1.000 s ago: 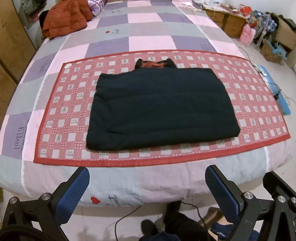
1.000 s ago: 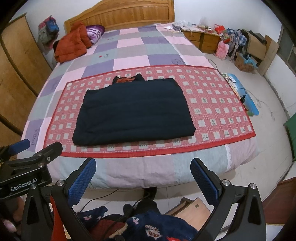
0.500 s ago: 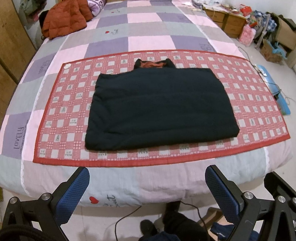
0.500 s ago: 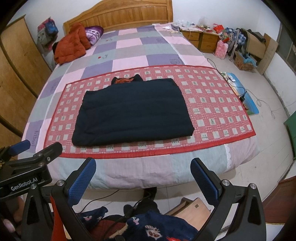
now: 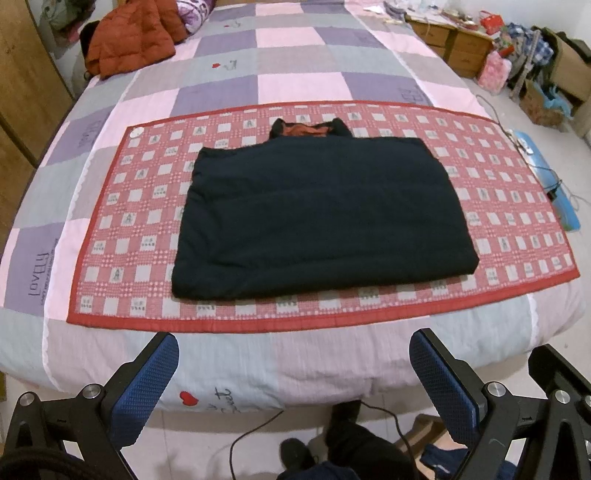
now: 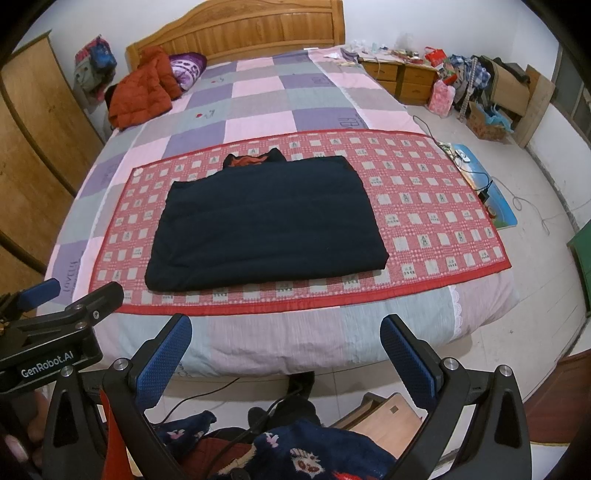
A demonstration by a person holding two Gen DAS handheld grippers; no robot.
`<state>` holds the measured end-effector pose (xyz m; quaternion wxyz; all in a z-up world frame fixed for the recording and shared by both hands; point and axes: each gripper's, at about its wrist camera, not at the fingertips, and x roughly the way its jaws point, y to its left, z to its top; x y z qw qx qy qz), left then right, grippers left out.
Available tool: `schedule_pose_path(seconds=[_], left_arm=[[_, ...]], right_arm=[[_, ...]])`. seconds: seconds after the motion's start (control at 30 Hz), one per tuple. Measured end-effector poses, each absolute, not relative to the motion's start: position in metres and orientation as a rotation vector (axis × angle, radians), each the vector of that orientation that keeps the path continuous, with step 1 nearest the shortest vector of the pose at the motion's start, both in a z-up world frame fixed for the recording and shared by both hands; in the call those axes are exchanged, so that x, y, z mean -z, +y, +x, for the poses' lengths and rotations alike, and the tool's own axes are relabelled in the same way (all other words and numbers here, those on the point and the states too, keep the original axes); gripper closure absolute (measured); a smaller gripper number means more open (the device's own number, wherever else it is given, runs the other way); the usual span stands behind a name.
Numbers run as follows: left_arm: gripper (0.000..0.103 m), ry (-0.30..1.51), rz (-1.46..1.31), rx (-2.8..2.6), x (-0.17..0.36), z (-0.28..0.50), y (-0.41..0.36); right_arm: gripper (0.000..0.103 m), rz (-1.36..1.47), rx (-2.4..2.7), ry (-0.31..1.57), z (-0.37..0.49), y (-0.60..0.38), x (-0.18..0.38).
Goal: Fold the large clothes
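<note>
The left gripper [image 5: 293, 363] is spread wide with nothing between its blue pads [image 5: 147, 384], held off the foot of the bed [image 5: 295, 362]. The right gripper [image 6: 286, 349] is likewise wide apart and empty, also short of the bed's foot edge, with the left gripper's body just beside it.

Beyond the foot edge, a red checked mat [image 5: 122, 229] lies across the bed. On the middle of the mat rests the folded dark navy padded jacket [image 5: 321, 218], a flat rectangle with its orange-lined collar [image 5: 308, 130] at the edge farther from the grippers.

Towards the bed's wooden headboard [image 6: 251, 31], an orange puffer jacket [image 6: 138, 94] is heaped beside a purple pillow [image 6: 186, 70]. Wooden nightstands [image 6: 400, 75] stand beside the bed's head end.
</note>
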<state>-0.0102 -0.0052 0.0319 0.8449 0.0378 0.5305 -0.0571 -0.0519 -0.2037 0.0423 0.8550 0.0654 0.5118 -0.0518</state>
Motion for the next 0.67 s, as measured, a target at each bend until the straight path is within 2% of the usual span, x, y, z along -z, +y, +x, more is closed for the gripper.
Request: schedule_pose_path(seconds=[0.67], left_arm=[[0.0,1.119,0.078,0.12,-0.0314,-0.0106,-0.0056]], right_arm=[[0.0,0.138,0.106,1.077,-0.054,-0.2073,-0.0429]])
